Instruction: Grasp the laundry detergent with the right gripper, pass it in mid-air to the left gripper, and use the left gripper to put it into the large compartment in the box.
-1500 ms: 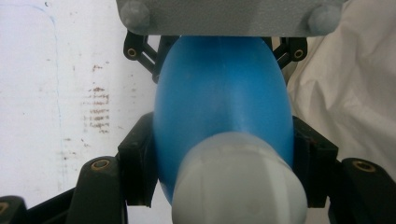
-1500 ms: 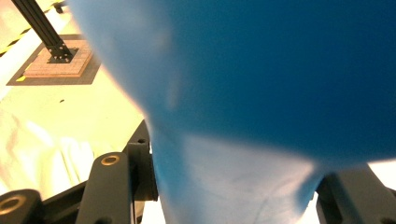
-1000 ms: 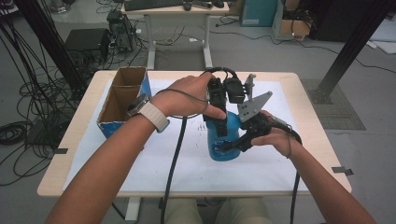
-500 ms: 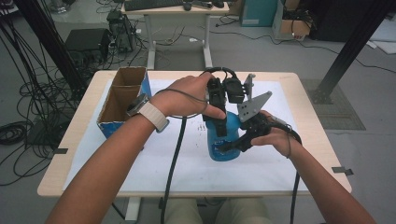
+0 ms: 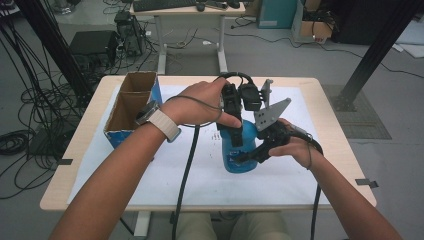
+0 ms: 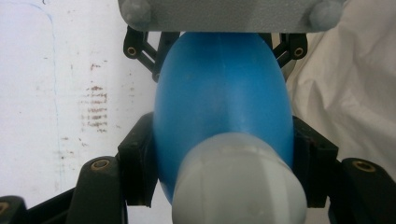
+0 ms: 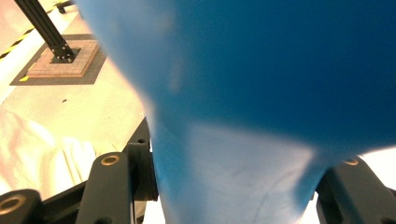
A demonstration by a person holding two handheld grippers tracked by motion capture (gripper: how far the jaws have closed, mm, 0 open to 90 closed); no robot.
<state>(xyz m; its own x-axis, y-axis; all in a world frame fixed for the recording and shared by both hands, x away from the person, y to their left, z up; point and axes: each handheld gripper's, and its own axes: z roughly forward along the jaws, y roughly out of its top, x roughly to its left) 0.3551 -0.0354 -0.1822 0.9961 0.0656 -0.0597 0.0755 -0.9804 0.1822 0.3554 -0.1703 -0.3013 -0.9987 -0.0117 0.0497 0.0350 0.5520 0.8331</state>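
Observation:
A blue plastic bottle (image 5: 241, 159) is upright over the white sheet (image 5: 200, 180) at the middle of the table. My left gripper (image 5: 235, 141) comes down from above and is shut on its upper part. In the left gripper view the pale cap (image 6: 239, 182) faces the camera, with the blue body (image 6: 224, 93) pinched between the black jaws. My right gripper (image 5: 246, 157) reaches in from the right and is shut on the bottle's body (image 7: 261, 70). Its grey plate (image 5: 272, 115) stands above the bottle. Whether the bottle's base rests on the sheet is hidden.
An open cardboard box (image 5: 125, 107) with a blue side stands at the table's left. The wooden table edge (image 5: 75, 145) borders the white sheet. Cables trail from both grippers toward the front. Desks, a computer and black frame posts stand on the floor beyond.

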